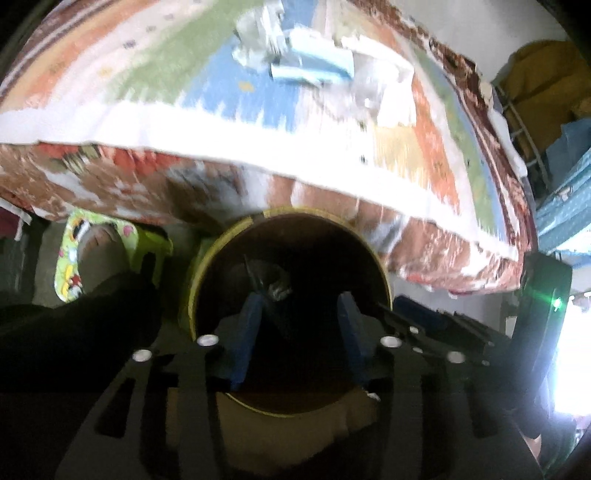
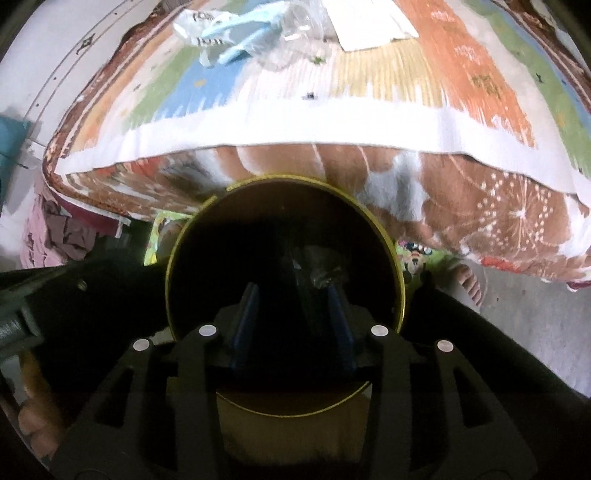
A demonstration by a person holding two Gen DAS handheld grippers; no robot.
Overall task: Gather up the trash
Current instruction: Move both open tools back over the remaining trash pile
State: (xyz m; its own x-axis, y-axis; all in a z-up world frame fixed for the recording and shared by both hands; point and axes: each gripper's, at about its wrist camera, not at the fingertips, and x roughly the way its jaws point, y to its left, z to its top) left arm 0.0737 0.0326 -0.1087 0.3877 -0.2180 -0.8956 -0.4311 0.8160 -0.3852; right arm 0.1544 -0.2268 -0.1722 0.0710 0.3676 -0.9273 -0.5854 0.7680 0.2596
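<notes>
Looking down both wrist cameras, we see the same round bin [image 1: 291, 258] with a yellow rim standing on the floor just in front of a bed, its dark mouth filling the near centre of each view. Our left gripper [image 1: 297, 306] hangs over the opening with its blue fingers [image 1: 251, 325] spread apart and nothing between them; our right gripper [image 2: 291, 302] is likewise released, its blue fingers [image 2: 338, 314] parted above the mouth of the bin [image 2: 284, 236]. Inside the bin, in deep shadow, we make out a crumpled piece of clear plastic [image 1: 279, 288], seen again from the right wrist [image 2: 321, 275]; what else lies there is too dark to tell. Beyond the bin the bedspread [image 1: 207, 110] shows patchwork blocks of green, blue, orange and white with a brown floral border hanging over the near edge. On the far part of the bedspread [image 2: 424, 122] the rest of the trash remains in a loose pile: a light blue and white wrapper [image 1: 314, 66] [image 2: 229, 33], crumpled clear plastic [image 2: 295, 40] just to its right, and a white sheet of paper [image 2: 369, 26] further right. On the floor left of the bin we note a bare foot in a green patterned slipper [image 1: 74, 254]. The left view is motion-blurred.
</notes>
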